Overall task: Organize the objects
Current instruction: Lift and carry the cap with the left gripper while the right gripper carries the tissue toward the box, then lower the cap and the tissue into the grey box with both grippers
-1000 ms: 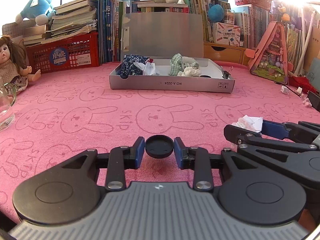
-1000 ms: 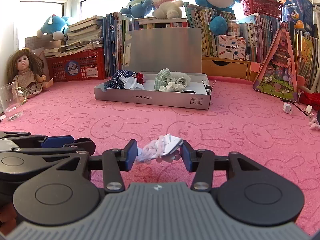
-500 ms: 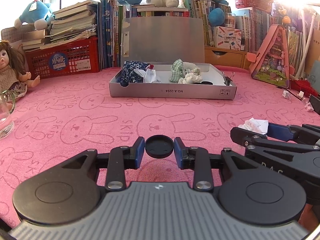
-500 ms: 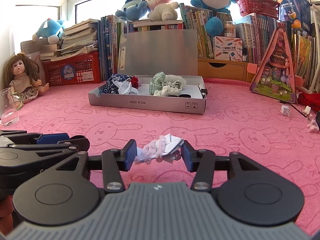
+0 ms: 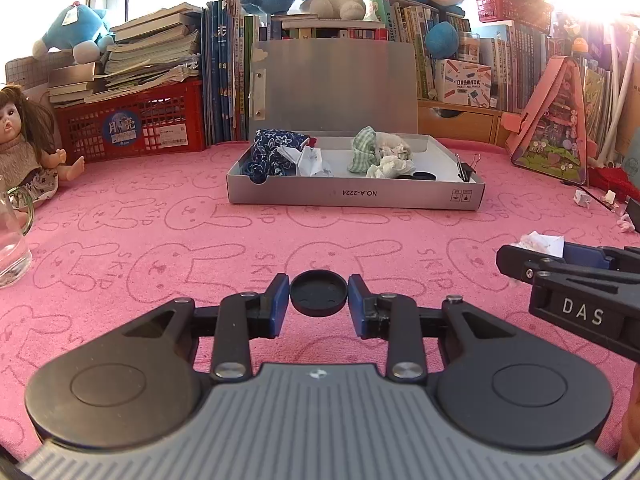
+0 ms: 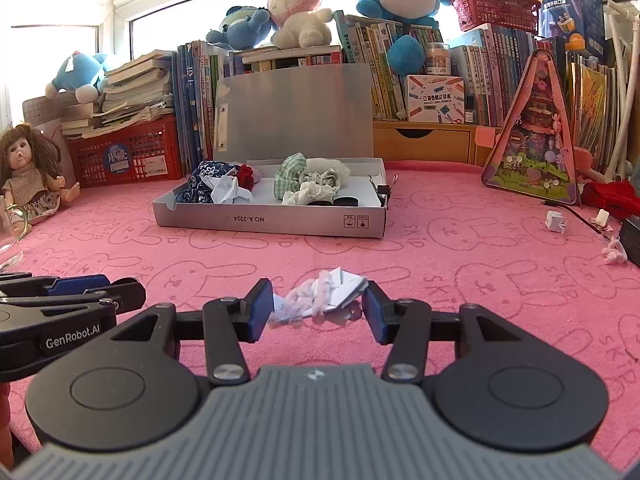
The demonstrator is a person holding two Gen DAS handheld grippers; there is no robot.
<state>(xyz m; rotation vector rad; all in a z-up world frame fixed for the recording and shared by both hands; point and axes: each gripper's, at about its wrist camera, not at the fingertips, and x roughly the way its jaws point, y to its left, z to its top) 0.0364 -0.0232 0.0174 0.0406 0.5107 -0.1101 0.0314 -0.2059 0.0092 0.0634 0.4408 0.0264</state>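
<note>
A: Entry. The left gripper (image 5: 319, 300) had its fingers closed on a small round black cap (image 5: 318, 293), pads pressing its rim on both sides, cap held clear above the pink table (image 5: 120, 208).

B: And the right?

A: The right gripper (image 6: 319, 304) gripped a crumpled paper wad (image 6: 320, 298). The fingers stood wider apart than on the left, since the wad was bulkier. Both loads pointed toward the open grey box (image 6: 272, 224) farther back on the table, well apart from either gripper.

B: Box contents?

A: Blue patterned cloth (image 6: 202, 184) at its left end, a green checked cloth (image 6: 290, 178) and more crumpled paper in the middle, two black caps (image 6: 346, 201) near the front right, a binder clip (image 6: 384, 190) on the right wall.

B: Risks noted?

A: Three, all judgement. The cap was pinched only at its thin rim, so a tilt or jolt in transit could let it pivot out and roll off across the table. The wad was soft and loose; pieces hanging below the pads could shed or snag on the box's front wall if it was carried in low. The grippers ran side by side, near each other, and converging on one box they could knock together.

B: Glass (image 5: 12, 256) at far left?

A: Well clear of the path.
</note>
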